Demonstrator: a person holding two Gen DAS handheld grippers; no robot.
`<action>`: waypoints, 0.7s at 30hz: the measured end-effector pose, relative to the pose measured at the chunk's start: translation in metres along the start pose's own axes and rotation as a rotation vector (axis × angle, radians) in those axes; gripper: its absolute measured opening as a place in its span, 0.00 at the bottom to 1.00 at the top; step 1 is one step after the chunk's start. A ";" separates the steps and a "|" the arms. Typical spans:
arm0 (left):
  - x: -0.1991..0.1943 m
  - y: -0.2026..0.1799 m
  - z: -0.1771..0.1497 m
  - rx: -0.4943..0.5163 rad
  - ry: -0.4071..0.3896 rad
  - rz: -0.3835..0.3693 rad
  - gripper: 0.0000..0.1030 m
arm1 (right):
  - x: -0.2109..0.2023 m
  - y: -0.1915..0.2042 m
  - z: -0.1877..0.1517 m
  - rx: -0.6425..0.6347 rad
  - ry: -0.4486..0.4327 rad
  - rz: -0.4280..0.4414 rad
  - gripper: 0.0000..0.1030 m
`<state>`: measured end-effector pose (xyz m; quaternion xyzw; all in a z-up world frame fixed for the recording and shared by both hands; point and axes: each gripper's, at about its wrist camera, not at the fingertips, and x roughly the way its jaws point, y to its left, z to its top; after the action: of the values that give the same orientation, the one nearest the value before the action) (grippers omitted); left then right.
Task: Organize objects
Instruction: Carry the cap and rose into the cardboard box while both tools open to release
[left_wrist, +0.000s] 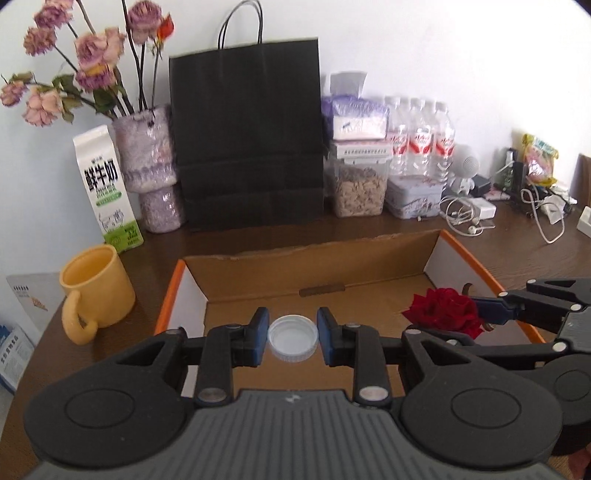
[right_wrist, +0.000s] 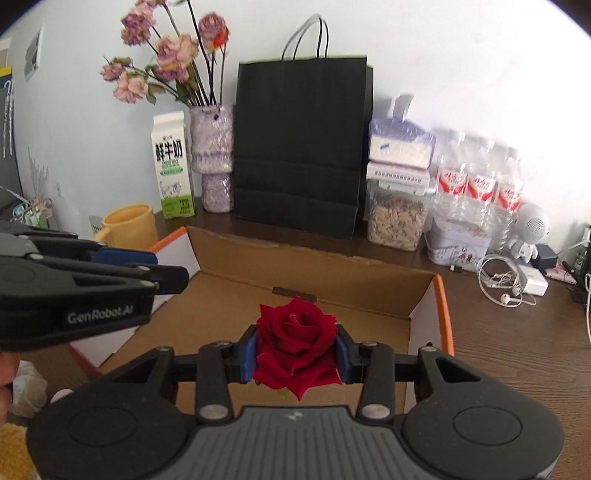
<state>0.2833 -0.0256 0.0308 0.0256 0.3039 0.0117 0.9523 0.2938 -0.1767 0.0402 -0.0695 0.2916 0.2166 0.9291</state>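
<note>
- The left gripper (left_wrist: 292, 336) was held over the near part of an open cardboard box (left_wrist: 369, 254), its blue pads pressed against the two sides of a white plastic cap (left_wrist: 293, 337).
- The cap was carried open side up, clear of the box floor.
- The right gripper (right_wrist: 295, 350) was held over the right part of the same box, its pads clamped on a red rose head (right_wrist: 297, 343), the bloom facing up.
- In the left wrist view, the rose was seen at the right, just beside the box's orange-edged right wall.
- The box was placed on a dark wooden table (left_wrist: 517, 240); no object was seen lying on its floor.
- A yellow mug (left_wrist: 96, 286) was located left of the box, handle toward the near side.
- Behind the mug, a milk carton (left_wrist: 107, 188) and a vase of dried flowers (left_wrist: 147, 155) were set against the far wall.
- A black paper bag (left_wrist: 247, 136) was stood upright behind the box.
- To its right, a jar of seeds (left_wrist: 358, 192), water bottles (left_wrist: 421, 140) and white cables (left_wrist: 469, 218) were located.
</note>
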 end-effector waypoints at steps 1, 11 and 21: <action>0.005 -0.001 0.001 -0.002 0.014 0.003 0.28 | 0.008 -0.001 0.001 0.006 0.021 0.001 0.39; 0.018 0.002 -0.005 -0.018 0.032 0.042 1.00 | 0.030 -0.008 -0.010 0.034 0.085 -0.038 0.87; 0.006 0.004 -0.009 -0.015 -0.009 0.070 1.00 | 0.011 -0.012 -0.014 0.034 0.044 -0.038 1.00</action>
<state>0.2828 -0.0213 0.0208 0.0290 0.2985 0.0471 0.9528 0.3001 -0.1865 0.0221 -0.0640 0.3143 0.1923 0.9274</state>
